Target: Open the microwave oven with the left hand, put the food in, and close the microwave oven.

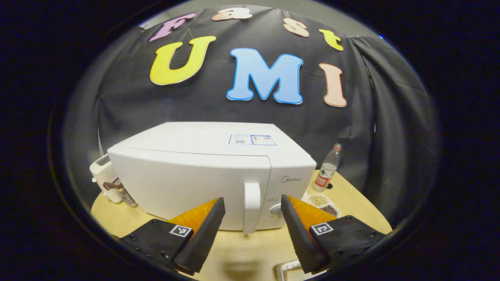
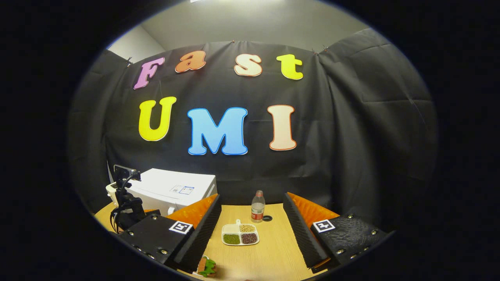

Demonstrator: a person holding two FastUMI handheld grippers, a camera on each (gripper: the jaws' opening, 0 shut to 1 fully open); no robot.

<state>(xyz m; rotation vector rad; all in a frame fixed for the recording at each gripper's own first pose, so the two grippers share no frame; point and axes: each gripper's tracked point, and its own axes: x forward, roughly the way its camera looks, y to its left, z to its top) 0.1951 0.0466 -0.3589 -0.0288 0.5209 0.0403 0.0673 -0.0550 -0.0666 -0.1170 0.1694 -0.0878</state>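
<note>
Both grippers are held open — the left gripper (image 1: pixel 253 218) is aimed at the microwave oven (image 1: pixel 203 175) handle (image 1: pixel 252 207); the closed door is to be pulled next, the right gripper (image 2: pixel 252 224) over the food tray (image 2: pixel 240 234).

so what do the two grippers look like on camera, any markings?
Left gripper and right gripper match: two wedge-shaped fingers with ridged inner faces, on black bolted plates. Each plate carries a square black-and-white fiducial tag. Seen from the right gripper view, the left unit has a camera and black cables on top.

Dim booth around me, light falling from overhead onto the tabletop (image 2: pixel 269 249); fisheye bends the edges, my near fingers (image 1: pixel 203 234) look soft.
</note>
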